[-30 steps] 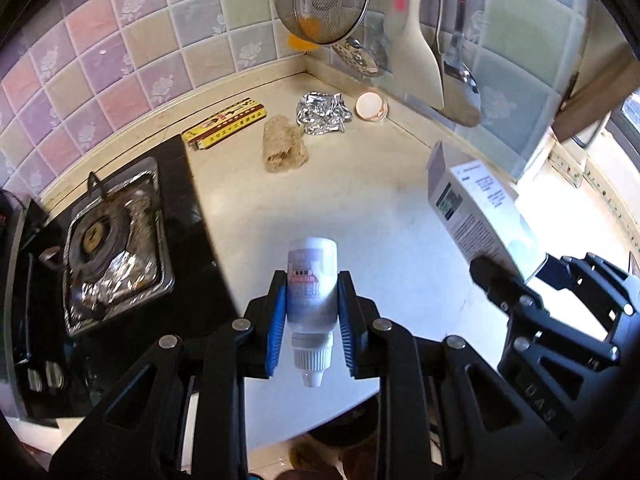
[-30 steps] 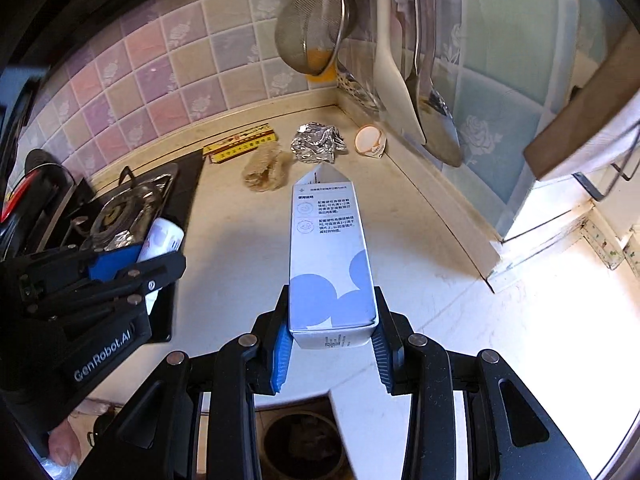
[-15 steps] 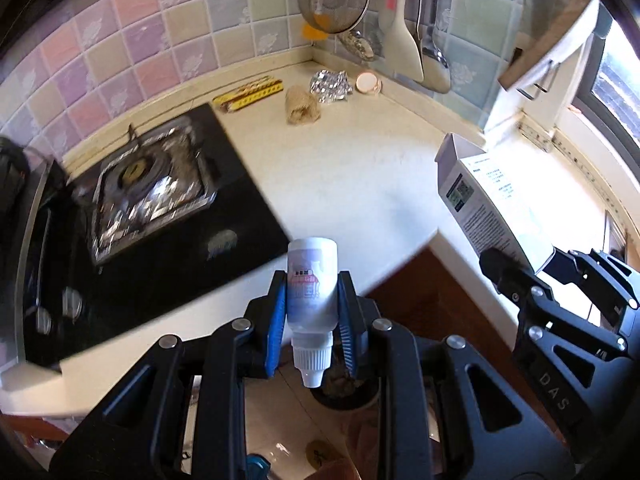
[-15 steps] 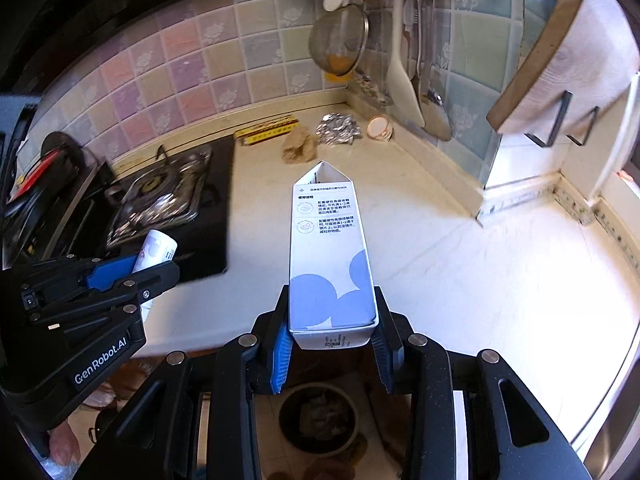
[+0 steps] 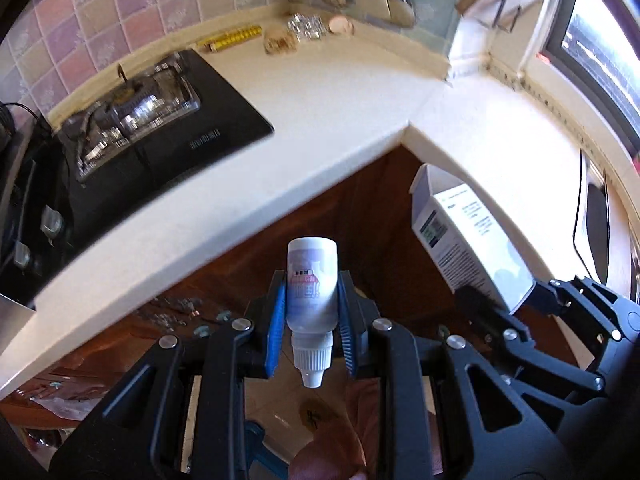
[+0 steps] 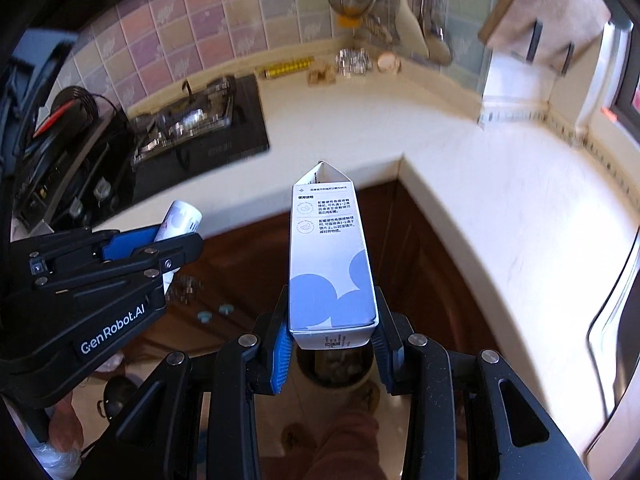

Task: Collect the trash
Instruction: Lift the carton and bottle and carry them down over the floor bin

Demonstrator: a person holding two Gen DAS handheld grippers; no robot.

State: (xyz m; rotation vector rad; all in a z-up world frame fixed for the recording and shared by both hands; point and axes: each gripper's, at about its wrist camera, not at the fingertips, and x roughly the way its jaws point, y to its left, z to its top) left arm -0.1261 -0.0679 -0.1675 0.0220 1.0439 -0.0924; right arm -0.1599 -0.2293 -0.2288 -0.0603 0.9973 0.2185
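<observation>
Counter and stove have slid up toward the top of both views since a second ago: we have carried both grippers back off the worktop and out over the floor, each with its load unchanged. Our left gripper (image 5: 311, 330) keeps its blue pads clamped on the small white dropper bottle (image 5: 312, 292), tip pointing toward the camera, at the lower middle of the left view. Our right gripper (image 6: 330, 350) is closed about the base of the white and blue carton (image 6: 332, 256), which stands up through the middle of the right view.

We judge this as the carry to the bin. A round bin (image 6: 340, 372) with rubbish already in it shows just under the carton's base at the lower middle of the right view, so the drop looks close.

More trash waits on the counter (image 5: 320, 92) at the top of the left view, against the tiled wall: a yellow strip (image 5: 230, 38), a brownish lump (image 5: 280, 42), a ball of foil (image 5: 306, 24) and an eggshell (image 5: 342, 24). The stove (image 5: 132, 120) lies at the upper left.

In the way we see little: the dark wooden cabinet front (image 6: 400, 248) below the counter edge sits just beyond the bin, the two grippers hang near each other, and the person's foot (image 6: 344, 440) shows at the bottom edge, near the bin.
</observation>
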